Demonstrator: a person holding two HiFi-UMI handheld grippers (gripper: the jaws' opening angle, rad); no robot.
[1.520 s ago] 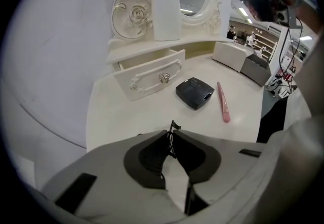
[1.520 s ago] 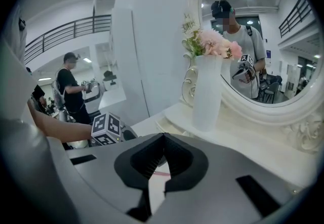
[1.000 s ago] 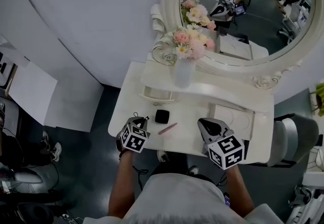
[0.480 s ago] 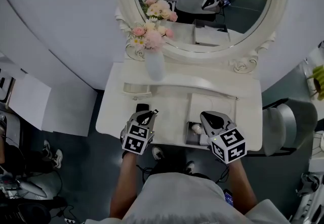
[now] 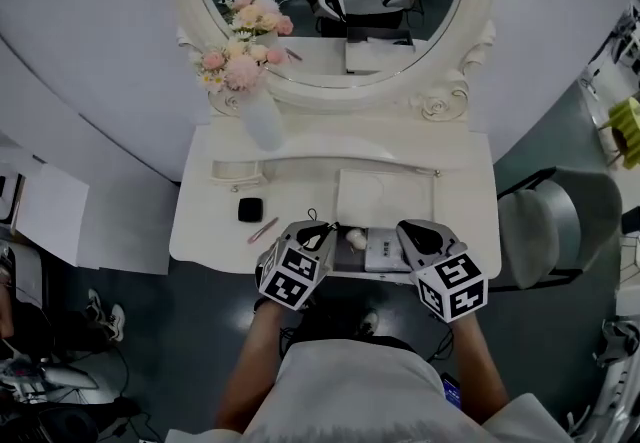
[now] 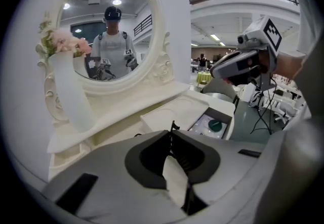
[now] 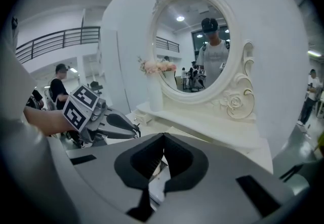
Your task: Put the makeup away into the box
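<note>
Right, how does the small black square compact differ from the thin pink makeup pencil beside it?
The small black square compact is dark and blocky; the thin pink makeup pencil is pale, slender and diagonal, nearer the front edge. Both lie on the white dressing table, outside the open box.

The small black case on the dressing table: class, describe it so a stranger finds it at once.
Start at the white dressing table under the oval mirror. On its left side, in front of the flower vase, lies the small black case. It is the only dark, squarish thing there; beside it lies a thin pink stick.
</note>
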